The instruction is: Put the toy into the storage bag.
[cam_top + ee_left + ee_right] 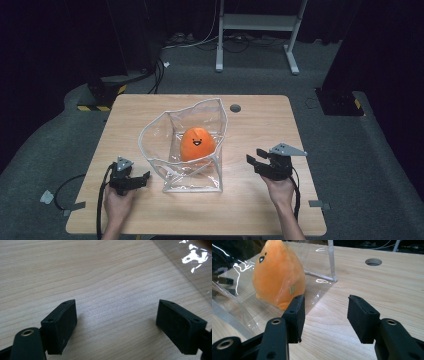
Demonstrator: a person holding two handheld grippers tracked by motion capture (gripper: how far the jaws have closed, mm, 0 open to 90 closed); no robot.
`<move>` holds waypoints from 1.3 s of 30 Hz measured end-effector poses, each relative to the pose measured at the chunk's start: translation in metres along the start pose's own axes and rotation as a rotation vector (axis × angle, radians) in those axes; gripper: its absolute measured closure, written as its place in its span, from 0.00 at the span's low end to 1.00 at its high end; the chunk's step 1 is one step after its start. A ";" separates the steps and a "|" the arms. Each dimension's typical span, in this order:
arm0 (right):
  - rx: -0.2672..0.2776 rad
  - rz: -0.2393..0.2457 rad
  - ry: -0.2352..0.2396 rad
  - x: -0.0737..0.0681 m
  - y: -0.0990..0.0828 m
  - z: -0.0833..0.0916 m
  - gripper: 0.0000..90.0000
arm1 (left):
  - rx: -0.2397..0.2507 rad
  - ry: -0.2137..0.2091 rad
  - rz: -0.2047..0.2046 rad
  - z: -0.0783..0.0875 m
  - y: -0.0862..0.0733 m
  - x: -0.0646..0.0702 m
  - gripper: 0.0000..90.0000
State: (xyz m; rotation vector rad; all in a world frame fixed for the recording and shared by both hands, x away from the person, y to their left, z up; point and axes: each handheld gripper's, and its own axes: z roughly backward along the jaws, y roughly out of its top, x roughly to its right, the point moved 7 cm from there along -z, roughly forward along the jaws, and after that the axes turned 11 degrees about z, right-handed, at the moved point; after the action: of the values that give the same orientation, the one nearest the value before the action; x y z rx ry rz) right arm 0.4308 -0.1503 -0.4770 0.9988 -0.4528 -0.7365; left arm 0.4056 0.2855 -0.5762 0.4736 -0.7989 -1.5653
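Note:
An orange plush toy [197, 144] with a smiling face stands inside a clear plastic bag [172, 152] with white edging, in the middle of the wooden table [260, 120]. The bag's mouth gapes toward the far side. My left gripper [141, 179] rests low on the table just left of the bag, jaws wide apart and empty [116, 320]. My right gripper [254, 159] hovers to the right of the bag, jaws partly apart with nothing between them [325, 315]. In the right gripper view the plush toy [278, 275] sits close ahead on the left behind the clear bag [234, 312] wall.
A round cable hole [235, 108] lies in the table near its far edge. Beyond the table are a white stand's legs [260, 30], cables and dark equipment on grey carpet. Bare wood surrounds the bag on both sides.

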 end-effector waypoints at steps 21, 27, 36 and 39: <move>-0.082 0.002 -0.032 0.007 -0.017 -0.016 0.53 | 0.000 0.000 0.000 0.000 0.000 0.000 0.19; -0.109 -0.002 -0.039 0.009 -0.023 -0.022 0.53 | 0.000 0.000 0.000 0.000 0.000 0.000 0.19; -0.142 0.005 -0.043 0.010 -0.030 -0.030 0.53 | 0.000 0.000 0.000 0.000 0.000 0.000 0.19; -0.154 0.005 -0.045 0.009 -0.033 -0.033 0.53 | 0.000 0.000 0.000 0.000 0.000 0.000 0.19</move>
State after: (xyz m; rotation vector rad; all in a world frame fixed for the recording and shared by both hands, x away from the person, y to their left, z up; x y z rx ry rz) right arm 0.4474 -0.1485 -0.5218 0.8383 -0.4311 -0.7785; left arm 0.4056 0.2856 -0.5762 0.4737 -0.7988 -1.5657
